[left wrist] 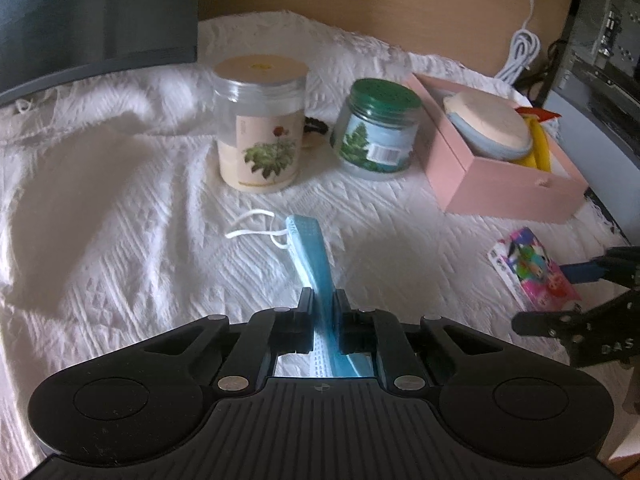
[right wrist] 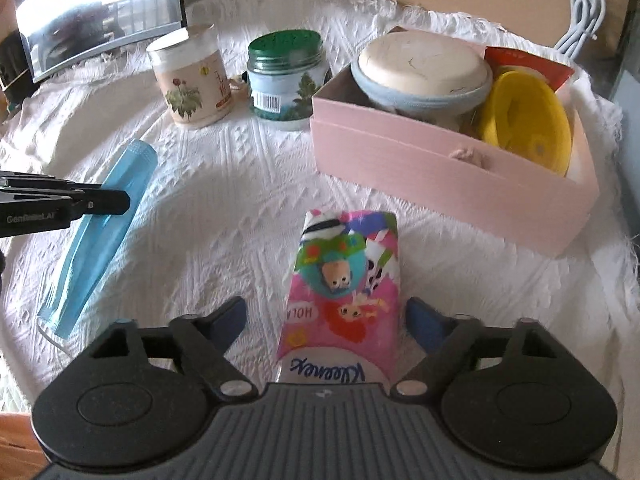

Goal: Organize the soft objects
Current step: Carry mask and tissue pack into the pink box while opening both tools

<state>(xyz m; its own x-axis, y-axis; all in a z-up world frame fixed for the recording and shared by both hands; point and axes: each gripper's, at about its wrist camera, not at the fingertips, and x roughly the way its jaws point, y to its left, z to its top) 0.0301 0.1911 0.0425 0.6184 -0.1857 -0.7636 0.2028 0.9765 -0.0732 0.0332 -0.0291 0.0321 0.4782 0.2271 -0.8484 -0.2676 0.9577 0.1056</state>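
White textured cloth carries a Kleenex tissue pack between the right gripper's wide, untouching jaws, a pink box holding a round pouch, while the left gripper pinches a blue face mask.

The near end of the face mask disappears between the left gripper's closed jaws. The tissue pack's bottom edge slips under the right gripper body. A small dark thing behind the two jars stays too hidden to name, and the white cable runs off the top edge.
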